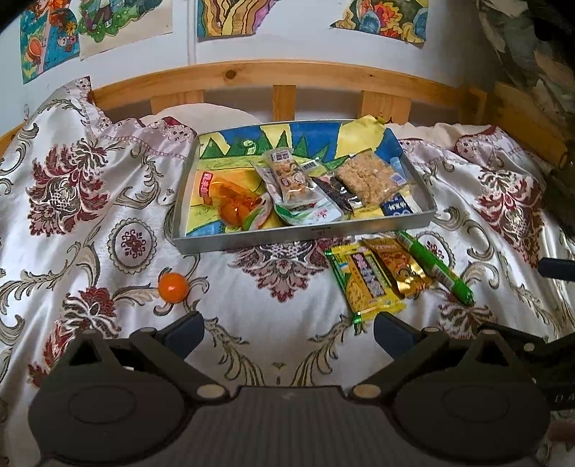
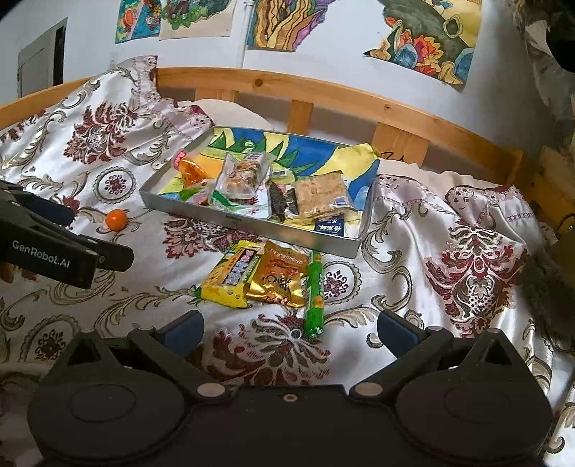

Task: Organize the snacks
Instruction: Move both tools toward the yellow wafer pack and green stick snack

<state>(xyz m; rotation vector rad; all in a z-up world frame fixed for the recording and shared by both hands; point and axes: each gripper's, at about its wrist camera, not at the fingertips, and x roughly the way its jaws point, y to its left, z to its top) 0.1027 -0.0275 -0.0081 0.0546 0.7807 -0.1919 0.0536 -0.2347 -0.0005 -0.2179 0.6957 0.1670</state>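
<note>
A grey metal tray (image 1: 305, 235) (image 2: 251, 230) lies on the bed and holds several snack packets. In front of it lie a yellow packet (image 1: 363, 280) (image 2: 233, 276), a gold packet (image 1: 399, 266) (image 2: 280, 280) and a green sausage stick (image 1: 438, 267) (image 2: 314, 294). An orange ball (image 1: 174, 287) (image 2: 116, 219) lies to the left. My left gripper (image 1: 287, 334) is open and empty, between the ball and the yellow packet; it also shows in the right wrist view (image 2: 90, 233). My right gripper (image 2: 289, 332) is open and empty, just short of the sausage stick.
A satin floral bedspread (image 1: 90, 215) (image 2: 449, 251) covers the bed. A wooden headboard (image 1: 251, 77) (image 2: 323, 97) stands behind the tray, with a pillow (image 1: 201, 111) against it. Coloured drawings (image 1: 230, 16) hang on the wall.
</note>
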